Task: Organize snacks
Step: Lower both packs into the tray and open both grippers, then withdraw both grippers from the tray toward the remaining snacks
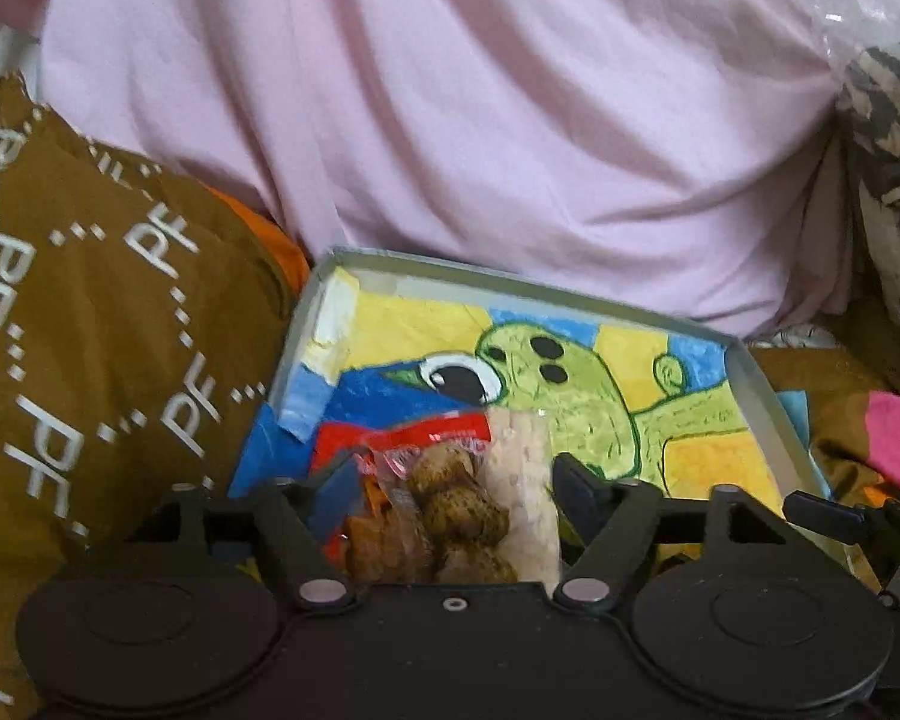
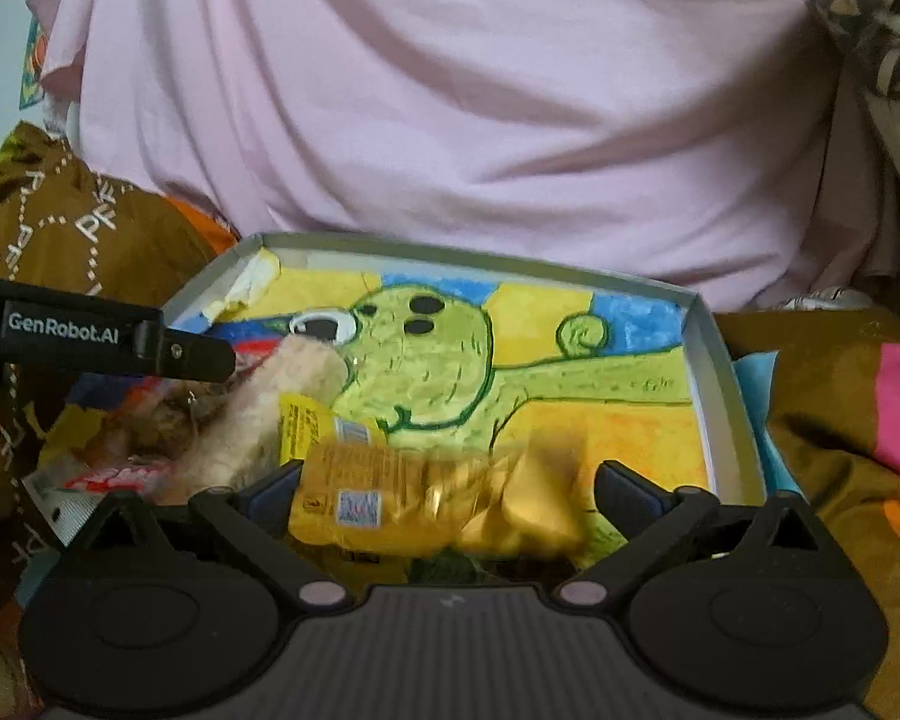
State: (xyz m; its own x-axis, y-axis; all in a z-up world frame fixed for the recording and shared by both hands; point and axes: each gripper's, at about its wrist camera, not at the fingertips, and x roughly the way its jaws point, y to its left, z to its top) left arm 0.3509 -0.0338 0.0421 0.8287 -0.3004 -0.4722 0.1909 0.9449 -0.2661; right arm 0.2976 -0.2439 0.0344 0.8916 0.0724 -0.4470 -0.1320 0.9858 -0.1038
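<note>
- Clear-wrapped snack packet point(image 1: 450, 510) lies in the shallow cardboard box point(image 1: 756, 378) between the left claw point(image 1: 450, 480) fingers, which stand apart from it, likely so it stays there.
- Right claw point(image 2: 450, 489) is spread wide, its yellow snack packet point(image 2: 414, 492) resting unpinched in the same box, beside the first.

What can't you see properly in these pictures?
- Yellow packet, right wrist view: its right end is blurred and its print is too small to read.
- Clear snack bag, left wrist view: its near end is hidden behind the left tool.
- Tray, both views: its near edge is hidden by the tools and snacks.
- Drawing in the tray: partly covered by snacks.
</note>
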